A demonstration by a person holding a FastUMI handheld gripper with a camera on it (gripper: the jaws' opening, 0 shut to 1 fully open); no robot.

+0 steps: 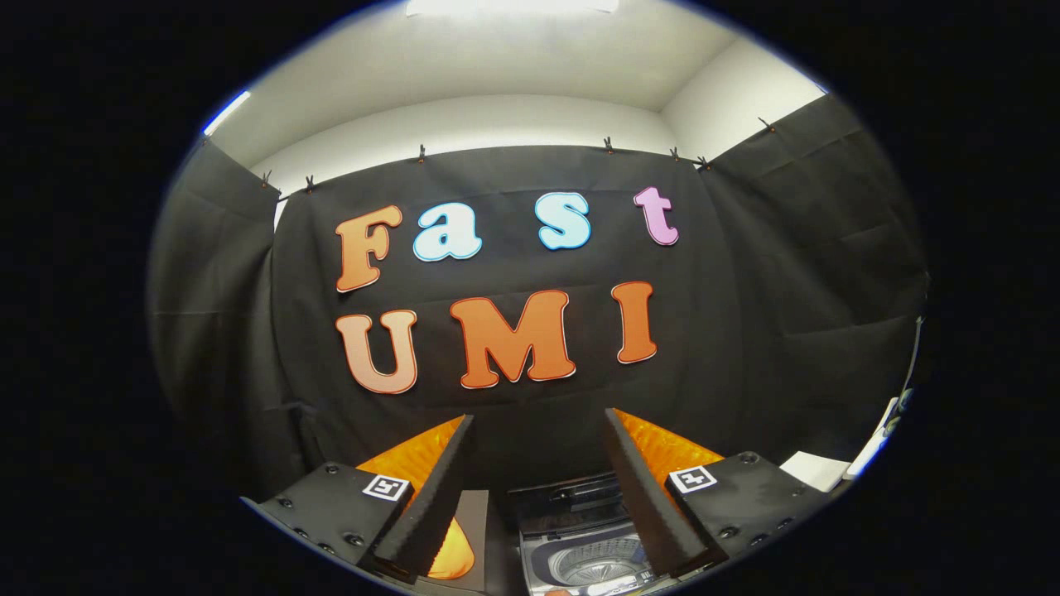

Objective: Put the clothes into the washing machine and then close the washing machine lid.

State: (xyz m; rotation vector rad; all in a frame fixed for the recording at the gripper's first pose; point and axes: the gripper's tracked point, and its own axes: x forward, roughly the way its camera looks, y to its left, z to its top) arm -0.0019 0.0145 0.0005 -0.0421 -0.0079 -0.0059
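the gripper [538, 430] stands open in the lower middle of the frame, its two fingers spread wide with nothing between them but the dark cloth wall behind. each finger is a long wedge tapering to a thin tip, with a ridged, sawtooth-like inner face. at the base of each finger sits a flat block studded with round bolt heads and carrying a small square black-and-white marker [387, 487].

the washing machine [584, 538] lies low in the frame, below and between the fingers, nearer the right finger's base. its lid [567, 495] is up, a dark glossy panel tilted back at the far side of the opening. below it the round drum [598, 561] shows as a pale metallic bowl with a dotted, perforated wall, ringed by a dark collar. part of the machine is hidden behind the right finger. no clothes can be made out in the drum from here.

the black cloth [745, 331] hangs in loose folds across the middle of the frame, pinned along its top edge by small clips [421, 153]. above it, in the upper part, a plain white wall [497, 120] and ceiling with a bright light strip [509, 7]. a white flat object [816, 470] lies at the lower right; what it is cannot be told.
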